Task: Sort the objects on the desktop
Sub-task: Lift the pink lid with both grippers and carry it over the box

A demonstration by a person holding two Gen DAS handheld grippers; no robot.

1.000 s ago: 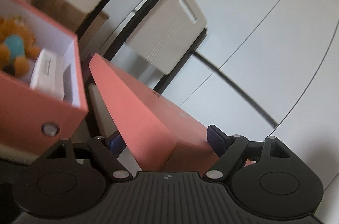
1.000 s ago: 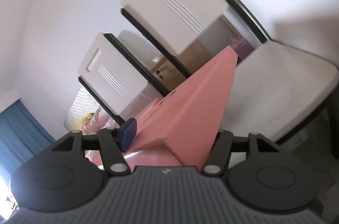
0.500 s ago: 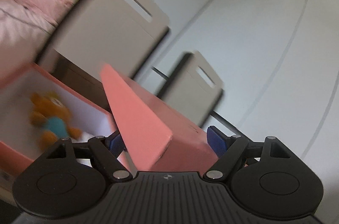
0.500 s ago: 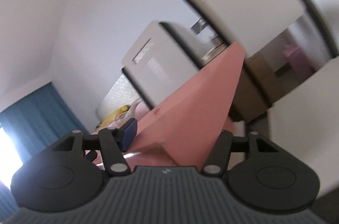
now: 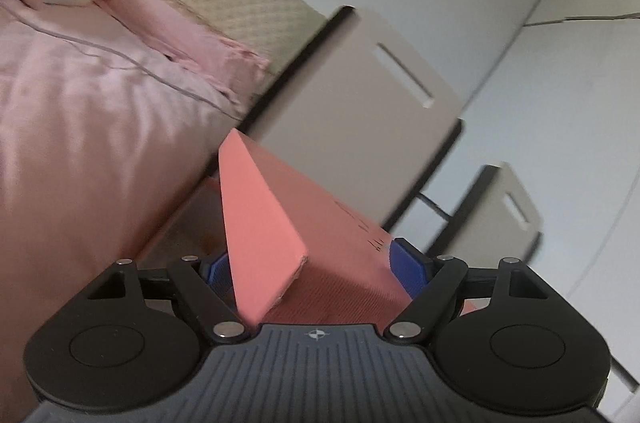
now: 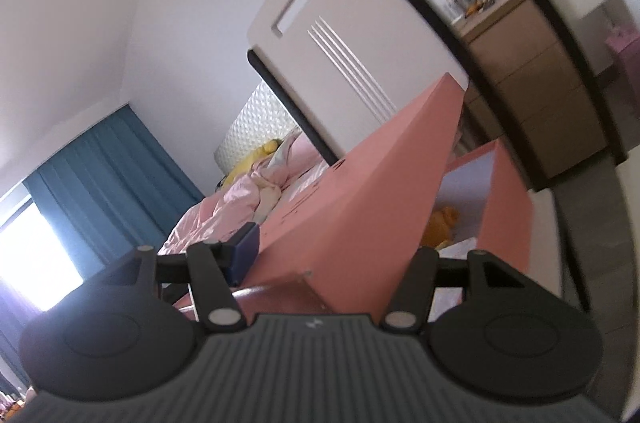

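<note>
Both grippers hold the same pink box lid (image 5: 280, 223), one at each end, which suits so wide and shallow a piece: the left gripper (image 5: 316, 271) has its jaws clamped across a corner of the lid, and the right gripper (image 6: 332, 255) has its jaws clamped on the opposite end. The lid is carried in the air, tilted, with a bed (image 5: 80, 103) and a pale chair back (image 5: 360, 111) behind it. In the right wrist view the open pink box (image 6: 504, 207) lies just beyond the lid with an orange plush toy (image 6: 442, 223) inside, so I judge the lid is meant to cover the box.
</note>
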